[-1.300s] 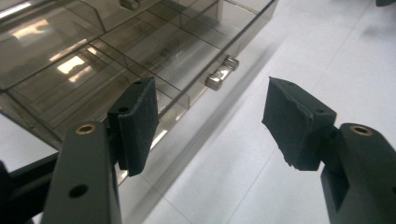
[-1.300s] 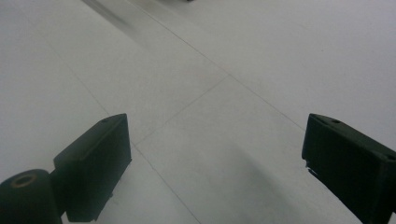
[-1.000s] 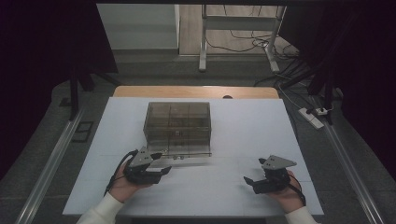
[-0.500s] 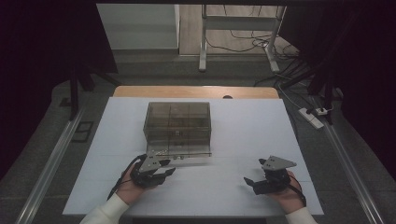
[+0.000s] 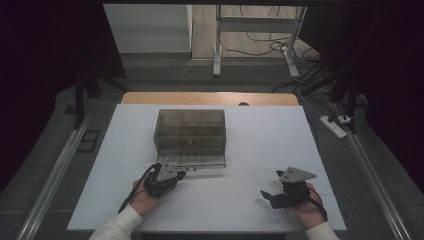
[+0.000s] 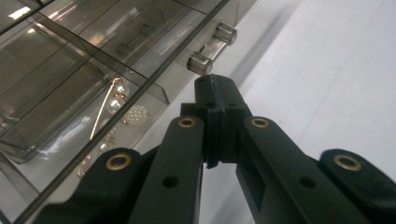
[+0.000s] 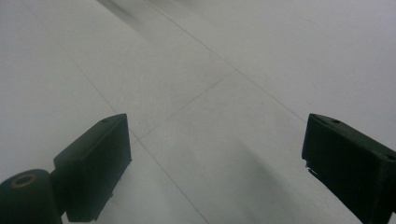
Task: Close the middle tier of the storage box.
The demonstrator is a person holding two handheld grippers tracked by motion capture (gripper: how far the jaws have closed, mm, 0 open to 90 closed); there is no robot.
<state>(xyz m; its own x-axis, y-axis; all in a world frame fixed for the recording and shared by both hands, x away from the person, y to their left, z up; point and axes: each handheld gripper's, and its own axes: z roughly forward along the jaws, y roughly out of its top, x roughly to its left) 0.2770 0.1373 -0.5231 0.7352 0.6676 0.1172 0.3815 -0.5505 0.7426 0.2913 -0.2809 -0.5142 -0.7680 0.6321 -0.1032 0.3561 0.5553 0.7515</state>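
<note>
Left gripper [image 6: 212, 84] jaws just closed, empty, tips near drawer knob [image 6: 200, 63] at 12 o'clock, likely pulling next; right gripper [image 7: 215, 158] wide, idle.

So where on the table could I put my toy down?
The white table is bare right of the clear drawer box, and between the left claw and the right claw. It is crowded at the box's front, where its drawer sticks out.
</note>
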